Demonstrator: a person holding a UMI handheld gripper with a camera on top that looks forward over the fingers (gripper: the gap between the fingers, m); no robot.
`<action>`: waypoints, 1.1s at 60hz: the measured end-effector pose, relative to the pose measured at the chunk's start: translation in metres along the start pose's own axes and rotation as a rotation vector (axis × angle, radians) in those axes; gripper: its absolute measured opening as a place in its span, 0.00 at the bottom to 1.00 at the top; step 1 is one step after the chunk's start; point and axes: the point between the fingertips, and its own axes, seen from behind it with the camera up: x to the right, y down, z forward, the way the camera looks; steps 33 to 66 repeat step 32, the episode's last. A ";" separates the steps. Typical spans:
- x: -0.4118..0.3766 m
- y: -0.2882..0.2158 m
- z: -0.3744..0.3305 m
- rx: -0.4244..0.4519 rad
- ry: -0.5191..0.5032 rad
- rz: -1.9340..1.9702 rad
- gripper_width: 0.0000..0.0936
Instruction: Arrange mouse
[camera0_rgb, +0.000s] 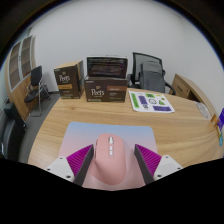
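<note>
A pink mouse (109, 165) sits between my two fingers, its buttons and scroll wheel pointing away from me. My gripper (112, 152) is shut on it: the magenta pads (82, 160) press on both its sides. The mouse is over the near part of a pale lavender mouse pad (105, 132) that lies on the wooden table (60, 125). I cannot tell whether the mouse rests on the pad or is held just above it.
Beyond the pad stand a brown coffee bag (68, 80) and a brown box (102, 93) with a black box (106, 68) on top. A printed leaflet (150, 101) lies at the right. Office chairs (150, 72) stand behind the table.
</note>
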 end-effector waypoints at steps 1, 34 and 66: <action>-0.002 0.001 -0.003 -0.002 -0.005 0.002 0.89; -0.004 0.057 -0.249 0.116 -0.112 0.192 0.90; -0.004 0.057 -0.249 0.116 -0.112 0.192 0.90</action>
